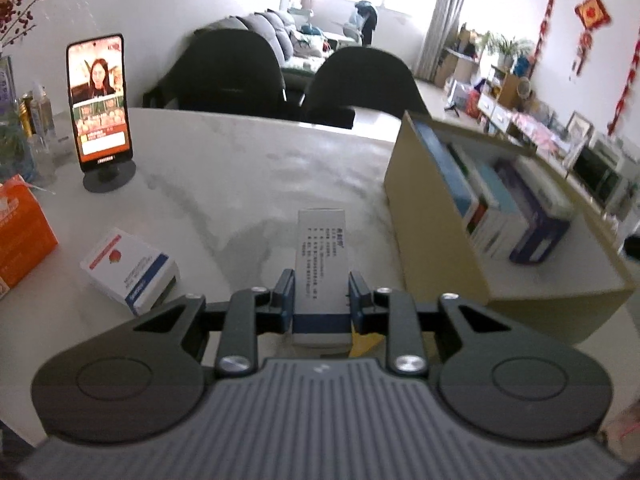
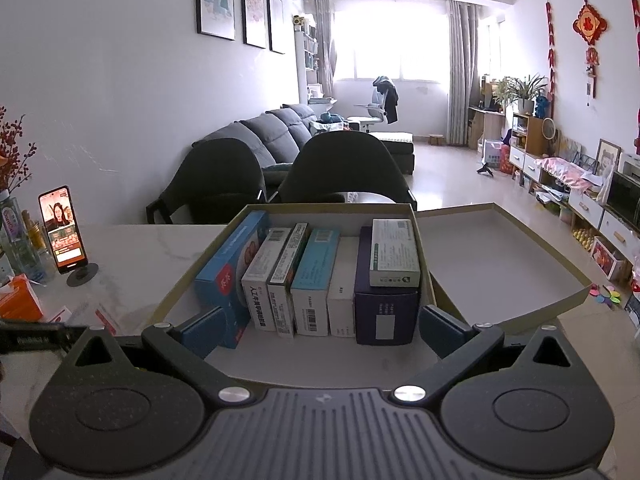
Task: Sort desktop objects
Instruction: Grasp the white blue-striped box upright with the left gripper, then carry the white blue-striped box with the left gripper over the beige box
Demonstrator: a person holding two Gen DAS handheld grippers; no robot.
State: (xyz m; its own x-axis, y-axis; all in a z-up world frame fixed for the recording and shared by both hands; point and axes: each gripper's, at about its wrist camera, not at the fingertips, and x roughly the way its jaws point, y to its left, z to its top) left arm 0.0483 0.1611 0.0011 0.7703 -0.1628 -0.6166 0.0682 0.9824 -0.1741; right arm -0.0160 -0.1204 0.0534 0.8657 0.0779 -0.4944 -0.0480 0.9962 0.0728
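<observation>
While the left gripper points down over the marble worktop, its jaws are clamped on a narrow grey-white carton, held lengthwise, far end over the worktop. Cardboard storage box sits just right of it, cartons upright inside. Red-and-blue carton lies left. Right gripper hovers at the box's near edge, jaws apart, nothing between them.

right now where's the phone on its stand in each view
Left wrist view: phone on its stand is upper left on the white table, far left of the storage box.
Right wrist view: it sits at the left edge, mid-height, left of the box.
Shared landmark: the two dark chairs behind the table.
</observation>
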